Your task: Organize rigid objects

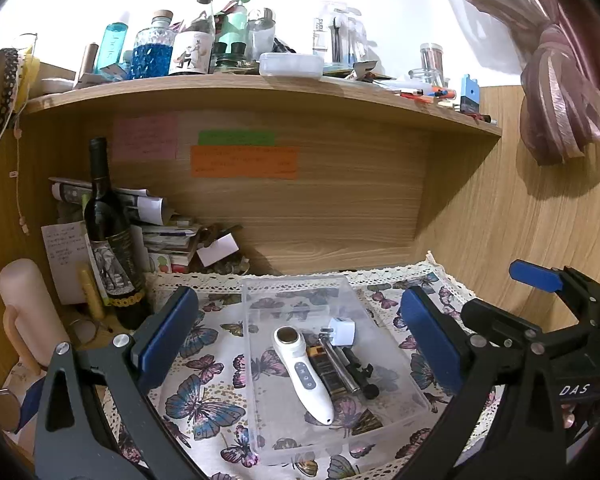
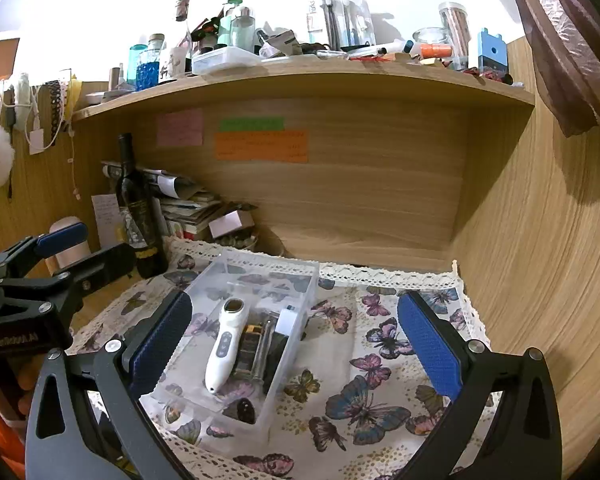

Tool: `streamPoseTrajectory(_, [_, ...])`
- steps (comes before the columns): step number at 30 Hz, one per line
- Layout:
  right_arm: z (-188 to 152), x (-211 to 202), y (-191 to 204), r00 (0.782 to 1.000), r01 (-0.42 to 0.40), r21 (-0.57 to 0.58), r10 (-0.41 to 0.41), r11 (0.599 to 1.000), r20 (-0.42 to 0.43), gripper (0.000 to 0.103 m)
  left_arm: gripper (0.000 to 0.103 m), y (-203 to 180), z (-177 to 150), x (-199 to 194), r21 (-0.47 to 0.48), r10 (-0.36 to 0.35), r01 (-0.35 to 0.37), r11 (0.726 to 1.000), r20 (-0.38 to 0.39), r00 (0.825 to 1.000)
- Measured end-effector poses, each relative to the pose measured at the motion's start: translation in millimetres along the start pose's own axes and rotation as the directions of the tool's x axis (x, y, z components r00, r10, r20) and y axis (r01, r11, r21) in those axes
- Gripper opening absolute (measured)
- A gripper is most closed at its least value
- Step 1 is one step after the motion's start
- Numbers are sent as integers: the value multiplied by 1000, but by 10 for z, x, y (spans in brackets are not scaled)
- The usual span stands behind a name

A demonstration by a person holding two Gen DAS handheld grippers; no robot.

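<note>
Both grippers wide open and empty above the clear plastic tray point(image 1: 260, 364)
White handheld massager point(image 1: 302, 372), charger plug point(image 1: 342, 332) and dark tools lie inside

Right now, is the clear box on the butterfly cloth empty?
No, the clear box holds a white handheld device, a white plug and some dark items.

Left hand-held gripper point(image 1: 300, 332) hangs spread wide above clear tray point(image 1: 380, 432) holding white massager point(image 1: 304, 376).
</note>
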State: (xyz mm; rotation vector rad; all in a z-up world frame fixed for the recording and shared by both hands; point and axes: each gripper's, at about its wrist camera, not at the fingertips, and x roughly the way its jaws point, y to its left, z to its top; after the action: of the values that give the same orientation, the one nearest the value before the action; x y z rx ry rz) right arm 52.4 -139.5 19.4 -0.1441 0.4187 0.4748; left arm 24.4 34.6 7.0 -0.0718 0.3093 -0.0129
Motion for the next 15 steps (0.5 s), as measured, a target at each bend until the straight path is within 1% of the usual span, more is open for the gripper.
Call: streamPoseTrajectory(15, [25, -38, 13, 1000, 13, 6, -13, 1000, 17, 103, 103, -46, 17, 9, 5, -8, 8, 1000, 6, 1000])
